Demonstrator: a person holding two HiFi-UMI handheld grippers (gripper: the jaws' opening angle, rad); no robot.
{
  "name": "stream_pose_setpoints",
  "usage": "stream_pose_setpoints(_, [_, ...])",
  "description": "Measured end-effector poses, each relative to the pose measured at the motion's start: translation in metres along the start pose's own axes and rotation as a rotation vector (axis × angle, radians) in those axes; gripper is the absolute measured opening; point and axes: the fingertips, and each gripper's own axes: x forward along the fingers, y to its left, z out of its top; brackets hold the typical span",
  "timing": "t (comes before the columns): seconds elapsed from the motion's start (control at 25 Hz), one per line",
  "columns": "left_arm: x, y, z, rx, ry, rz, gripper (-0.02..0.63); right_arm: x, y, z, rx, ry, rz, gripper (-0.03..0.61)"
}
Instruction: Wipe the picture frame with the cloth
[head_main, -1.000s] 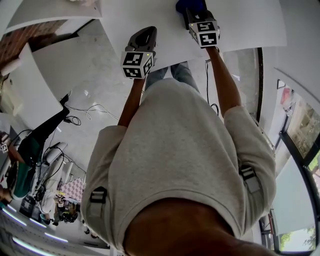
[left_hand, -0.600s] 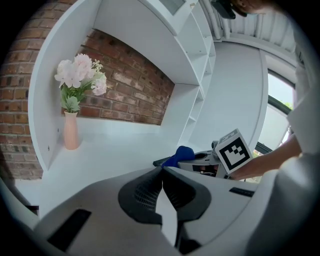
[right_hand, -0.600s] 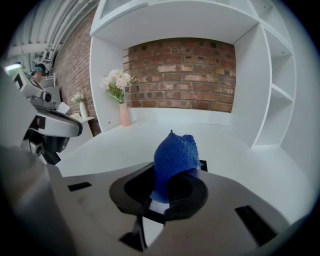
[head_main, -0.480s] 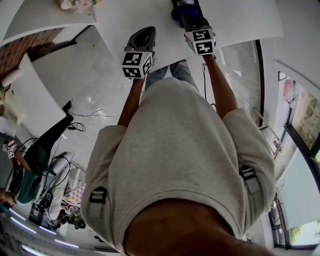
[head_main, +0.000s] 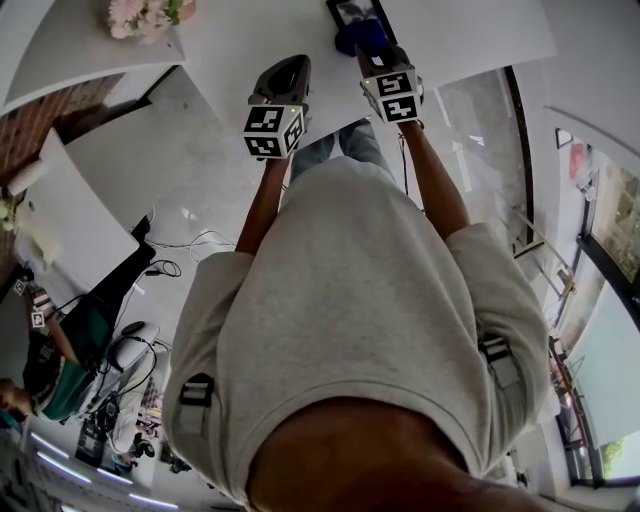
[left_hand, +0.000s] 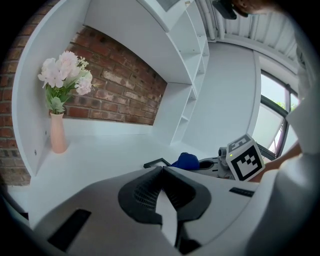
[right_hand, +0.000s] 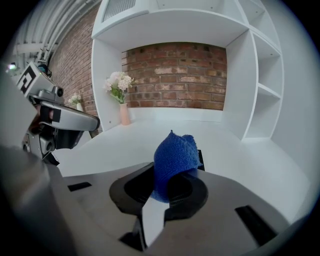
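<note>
Blue cloth (right_hand: 172, 159) sits clamped in the right gripper (right_hand: 167, 192). The left gripper (left_hand: 161, 172) is closed and empty, so the unbraced picture frame (head_main: 347, 10) at top centre could slide.

Frame (head_main: 347, 10) on table (head_main: 470, 30) behind cloth (head_main: 362, 38), vase (left_hand: 58, 136) far left.
</note>
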Motion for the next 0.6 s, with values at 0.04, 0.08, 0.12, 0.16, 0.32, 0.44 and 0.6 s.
stream_pose_setpoints(0.04, [0.001,-0.001,0.001,0.003,0.000,-0.004,0.018,-0.001,-0.001,-0.001,0.003,0.001,-0.003,0.058])
stream_pose_setpoints(0.08, [0.001,-0.002,0.001,0.006,0.000,-0.007,0.018,-0.003,-0.001,-0.003,0.005,0.001,-0.006,0.058])
stream_pose_setpoints(0.12, [0.002,-0.004,0.002,0.009,-0.001,-0.009,0.018,-0.004,-0.002,-0.004,0.007,0.001,-0.008,0.058])
stream_pose_setpoints(0.16, [0.003,-0.005,0.003,0.011,-0.001,-0.011,0.018,-0.006,-0.003,-0.004,0.008,0.000,-0.010,0.058])
stream_pose_setpoints(0.32, [0.004,-0.008,0.008,0.022,-0.004,-0.018,0.017,-0.015,-0.004,0.000,0.016,-0.017,-0.017,0.058])
stream_pose_setpoints(0.44, [0.006,-0.009,0.014,0.031,-0.011,-0.023,0.018,-0.027,-0.002,0.008,0.016,-0.042,-0.019,0.058])
stream_pose_setpoints(0.6, [0.010,-0.011,0.026,0.047,-0.023,-0.032,0.018,-0.042,-0.009,0.018,0.031,-0.076,-0.040,0.058])
